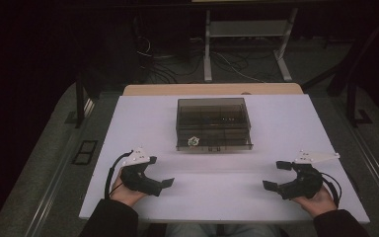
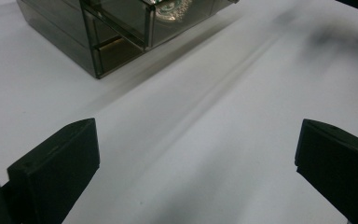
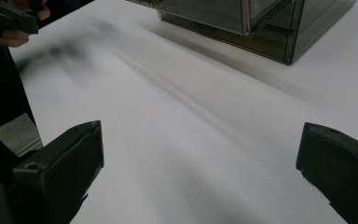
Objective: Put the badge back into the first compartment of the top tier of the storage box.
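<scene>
A smoked, see-through box (image 1: 213,123) with small drawers stands at the middle of the white table (image 1: 128,128). A small round pale object (image 1: 193,141) shows behind its front left panel. My left gripper (image 1: 161,171) rests near the table's front left, open, with bare table between its jaws. My right gripper (image 1: 275,175) mirrors it at the front right, also open and holding nothing. In the left gripper view (image 2: 198,158) the box (image 2: 116,32) lies ahead to the upper left, with the round object (image 2: 172,7) inside it. From the right gripper view (image 3: 200,163) the box (image 3: 261,23) sits at the upper right.
A wooden edge (image 1: 212,89) runs behind the white table. Beyond it are white desk legs (image 1: 208,49) and loose cables (image 1: 168,69) on the floor. Dark metal posts (image 1: 80,101) flank the table. The other hand with its gripper (image 3: 9,18) appears at the right gripper view's upper left.
</scene>
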Available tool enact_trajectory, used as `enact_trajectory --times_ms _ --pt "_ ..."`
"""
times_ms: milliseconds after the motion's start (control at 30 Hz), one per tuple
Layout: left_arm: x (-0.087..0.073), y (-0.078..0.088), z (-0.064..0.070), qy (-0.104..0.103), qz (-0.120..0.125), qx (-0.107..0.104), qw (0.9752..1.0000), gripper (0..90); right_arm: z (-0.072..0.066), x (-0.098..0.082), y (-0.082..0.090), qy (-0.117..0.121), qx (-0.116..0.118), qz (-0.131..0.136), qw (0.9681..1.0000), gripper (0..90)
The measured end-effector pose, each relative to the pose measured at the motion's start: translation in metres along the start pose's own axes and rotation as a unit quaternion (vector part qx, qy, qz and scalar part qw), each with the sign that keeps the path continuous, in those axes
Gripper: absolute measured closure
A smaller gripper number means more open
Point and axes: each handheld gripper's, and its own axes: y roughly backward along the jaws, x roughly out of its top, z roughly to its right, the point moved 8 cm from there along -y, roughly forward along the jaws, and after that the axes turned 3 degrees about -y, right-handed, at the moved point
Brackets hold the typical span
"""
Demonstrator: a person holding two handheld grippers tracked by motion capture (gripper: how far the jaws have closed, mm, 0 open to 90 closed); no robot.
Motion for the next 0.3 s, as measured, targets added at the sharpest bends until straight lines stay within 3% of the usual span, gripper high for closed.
enact_trajectory --times_ms 300 --pt "-0.0055 -0.0036 0.0017 -0.001 0.001 -0.004 1.0000 0.0 0.0004 -0.0013 -0.0006 0.001 -0.001 -0.001 1.0000 0.4"
